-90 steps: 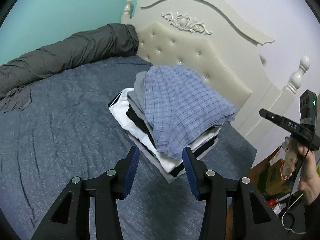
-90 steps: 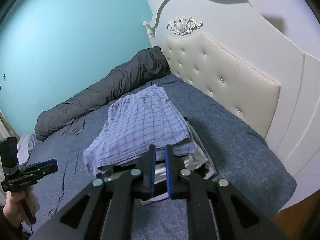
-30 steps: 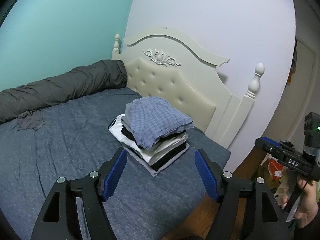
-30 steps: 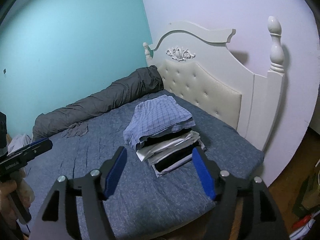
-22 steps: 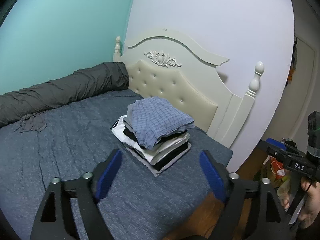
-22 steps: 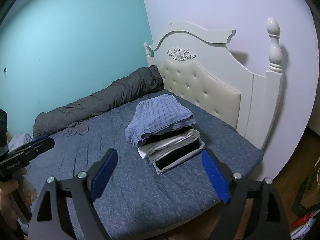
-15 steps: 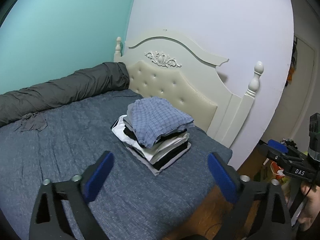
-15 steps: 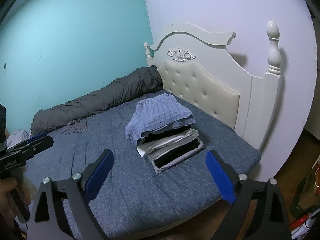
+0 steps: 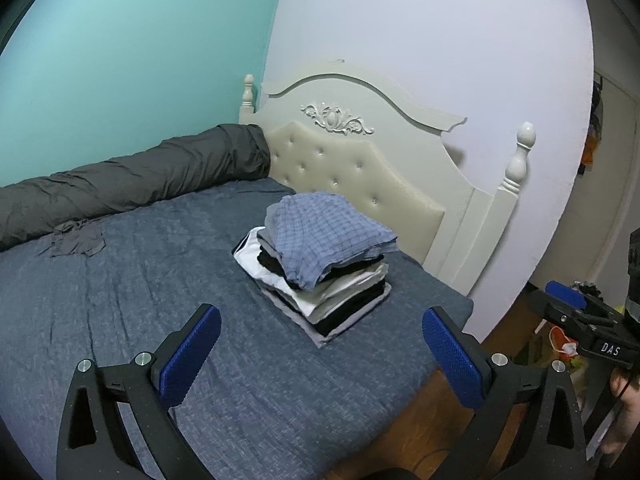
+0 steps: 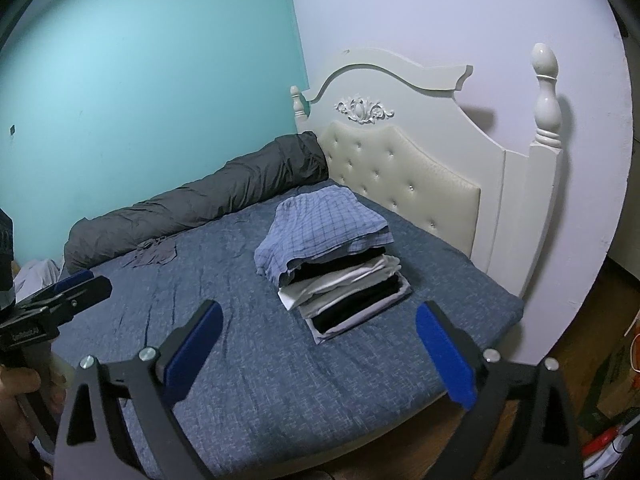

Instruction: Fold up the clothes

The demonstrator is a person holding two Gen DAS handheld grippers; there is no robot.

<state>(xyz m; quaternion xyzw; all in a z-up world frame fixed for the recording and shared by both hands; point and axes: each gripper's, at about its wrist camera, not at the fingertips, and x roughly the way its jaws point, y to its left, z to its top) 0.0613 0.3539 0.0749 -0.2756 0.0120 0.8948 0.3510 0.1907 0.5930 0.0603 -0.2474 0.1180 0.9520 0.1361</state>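
Left tool (image 9: 320, 356): blue-padded jaws spread wide, nothing between them, held off the near edge of the bed. Right tool (image 10: 318, 354): the same, jaws wide apart and empty; it also shows at the right rim of the left view (image 9: 576, 316).

Blue-grey bedspread (image 9: 120, 300) lies below both tools, creased, with open cloth on the near and left sides. Its near corner drops to brown wooden floor (image 10: 560, 344).

Stack of folded clothes (image 9: 320, 264) sits on the bedspread near the right-hand edge of the bed, well apart from both tools. Black, white and grey layers below; a blue checked folded garment (image 10: 320, 232) on top, draped over the stack's left side.

Small crumpled grey cloth (image 9: 76, 238) lies flat on the bedspread, well left of the stack, just beside the long dark grey rolled duvet (image 9: 132, 184) that runs along the teal wall (image 9: 120, 60).

Cream tufted headboard (image 9: 360, 176) stands behind the stack, white turned post (image 10: 544, 92) at its right end, pale wall behind.

Cardboard box (image 10: 616, 368) and clutter on the floor at far right; contents too small to tell.
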